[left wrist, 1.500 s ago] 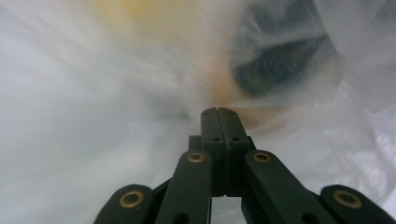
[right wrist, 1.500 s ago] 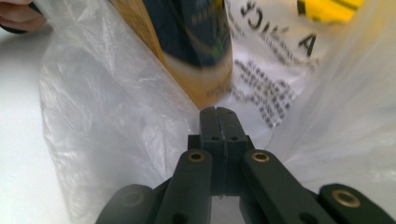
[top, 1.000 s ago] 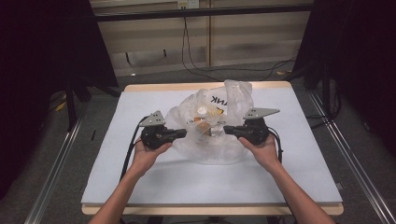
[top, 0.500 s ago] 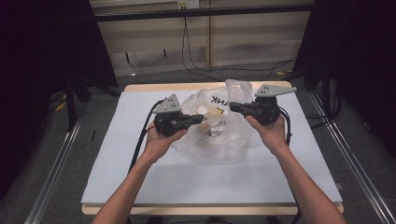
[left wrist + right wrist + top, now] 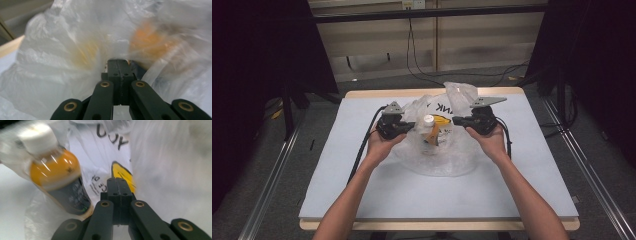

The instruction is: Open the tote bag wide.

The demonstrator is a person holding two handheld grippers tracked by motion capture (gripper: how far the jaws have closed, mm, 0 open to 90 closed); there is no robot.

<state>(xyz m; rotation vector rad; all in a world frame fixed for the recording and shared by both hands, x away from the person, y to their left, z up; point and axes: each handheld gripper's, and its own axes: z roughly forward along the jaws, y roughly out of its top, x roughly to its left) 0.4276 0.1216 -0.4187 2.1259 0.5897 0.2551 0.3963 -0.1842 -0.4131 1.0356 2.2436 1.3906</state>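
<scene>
Left gripper (image 5: 411, 126) at the bag's left edge, jaws pressed fully together on a fold of the clear plastic bag (image 5: 439, 150) — film bunched at the tips in the left gripper view (image 5: 119, 61). Right gripper (image 5: 458, 121) at the bag's opposite edge, jaws likewise closed flat, pinching the printed plastic at its tips (image 5: 119, 180). Bag spread between the two grippers, lower part resting on the grey mat (image 5: 362, 200). Bottle (image 5: 430, 131) with white cap and orange contents inside the bag, between both sets of tips — up and to the left of the jaws in the right gripper view (image 5: 57, 177), tilted. Black lettering on the bag beyond the right tips.
</scene>
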